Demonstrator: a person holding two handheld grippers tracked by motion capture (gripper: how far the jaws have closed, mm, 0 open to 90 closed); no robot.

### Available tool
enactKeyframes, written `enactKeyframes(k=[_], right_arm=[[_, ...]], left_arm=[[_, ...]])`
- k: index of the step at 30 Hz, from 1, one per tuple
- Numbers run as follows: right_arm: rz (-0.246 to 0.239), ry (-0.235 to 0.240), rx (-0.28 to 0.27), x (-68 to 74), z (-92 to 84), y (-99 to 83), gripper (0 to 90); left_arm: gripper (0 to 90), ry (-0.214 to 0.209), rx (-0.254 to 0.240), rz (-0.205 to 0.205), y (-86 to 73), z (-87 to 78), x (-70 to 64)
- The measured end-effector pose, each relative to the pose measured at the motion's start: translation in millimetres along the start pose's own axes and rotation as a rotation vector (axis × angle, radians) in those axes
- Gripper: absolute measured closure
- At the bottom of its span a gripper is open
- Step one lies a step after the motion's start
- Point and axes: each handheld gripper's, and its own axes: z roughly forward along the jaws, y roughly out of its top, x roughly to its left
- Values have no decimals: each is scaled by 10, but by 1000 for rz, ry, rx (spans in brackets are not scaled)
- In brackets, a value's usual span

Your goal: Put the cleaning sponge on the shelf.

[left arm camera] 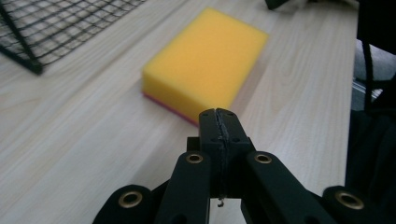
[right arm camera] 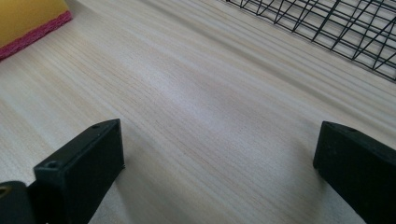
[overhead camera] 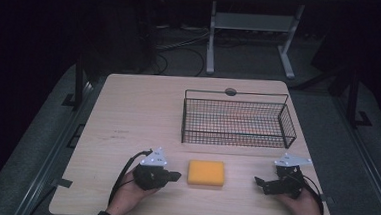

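Observation:
A yellow sponge (overhead camera: 206, 172) with a pink underside lies flat on the wooden table (overhead camera: 138, 114), near the front edge. My left gripper (overhead camera: 177, 176) sits just left of it with its tips pointed at it, a small gap away. In the left gripper view the two jaws of that gripper (left arm camera: 218, 114) are pressed together with nothing between them, and the sponge (left arm camera: 205, 60) lies just ahead. My right gripper (overhead camera: 258, 184) rests to the right of the sponge, facing it. Its jaws stand wide apart over bare wood (right arm camera: 217, 135), and a corner of the sponge (right arm camera: 28, 18) shows at top left.
A black wire basket (overhead camera: 236, 140) stands behind the sponge on the right half of the table; its mesh (left arm camera: 28, 60) (right arm camera: 327, 28) appears in both gripper views. A dark round grommet (overhead camera: 230, 92) marks the far edge. Bare wood covers the table's left half.

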Motion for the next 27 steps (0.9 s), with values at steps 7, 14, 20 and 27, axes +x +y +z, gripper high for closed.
enactKeyframes(k=[7, 14, 20, 27], right_arm=[[0, 0, 0, 0, 0, 0, 10], [0, 0, 0, 0, 0, 0, 11], [0, 0, 0, 0, 0, 0, 11], [0, 0, 0, 0, 0, 0, 10]], left_arm=[[897, -42, 17, 24, 62, 163, -111], [897, -57, 60, 54, 77, 320, -178], [897, -51, 85, 53, 71, 407, -165], [897, -32, 87, 44, 68, 418, -111]])
